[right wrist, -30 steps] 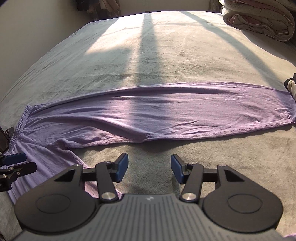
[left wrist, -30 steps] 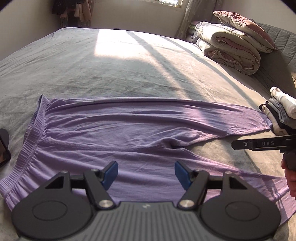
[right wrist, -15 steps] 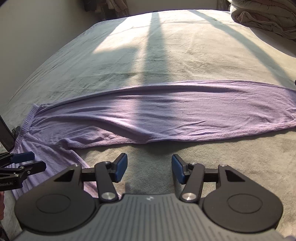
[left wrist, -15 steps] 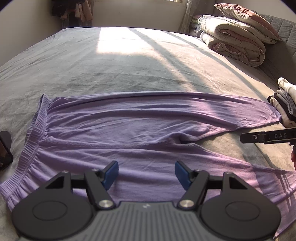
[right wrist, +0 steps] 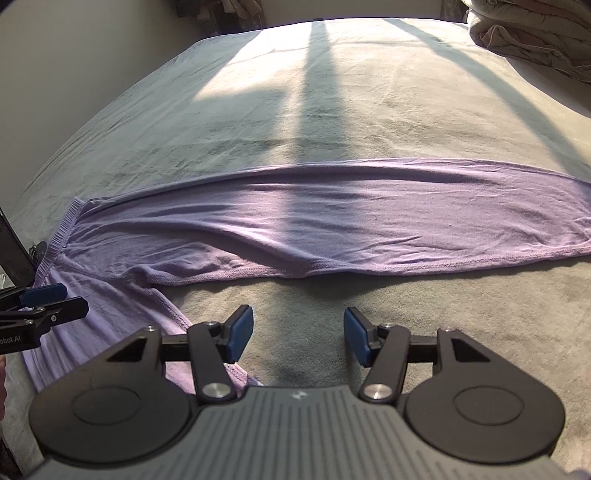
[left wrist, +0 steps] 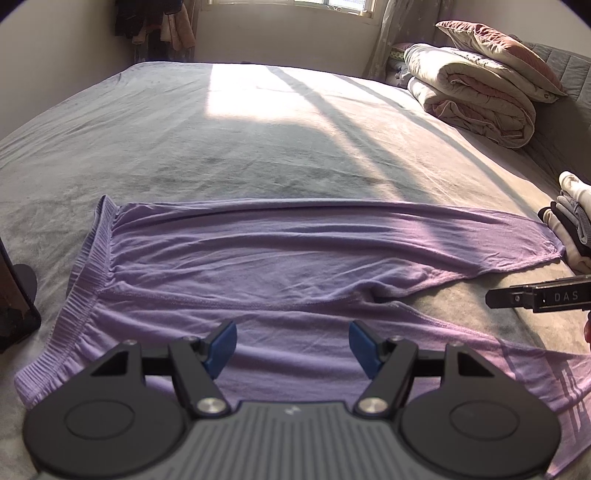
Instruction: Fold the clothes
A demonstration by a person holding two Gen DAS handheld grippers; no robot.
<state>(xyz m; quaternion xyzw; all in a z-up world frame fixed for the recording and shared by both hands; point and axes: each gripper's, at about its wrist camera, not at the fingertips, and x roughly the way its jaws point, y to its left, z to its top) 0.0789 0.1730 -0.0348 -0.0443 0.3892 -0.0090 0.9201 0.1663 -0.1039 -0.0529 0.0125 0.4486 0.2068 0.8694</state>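
One purple trousers (left wrist: 280, 258), one folded quilt (left wrist: 476, 99), two pillows (left wrist: 498, 55)

Window (left wrist: 288, 3) sunlight glares across the bed's (left wrist: 184, 140) far end; long shadow bars; fisheye bends edges, corners dark.

Open bed (left wrist: 258, 122) beyond purple trousers (left wrist: 277, 258), clothes stack (left wrist: 570, 225) (right edge), quilts (left wrist: 476, 99) far right

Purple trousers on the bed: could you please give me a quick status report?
Left hand-held gripper open, over near leg. Right hand-held gripper open, over bare bed. Purple trousers flat, legs apart, unfolded. Nothing in the way.
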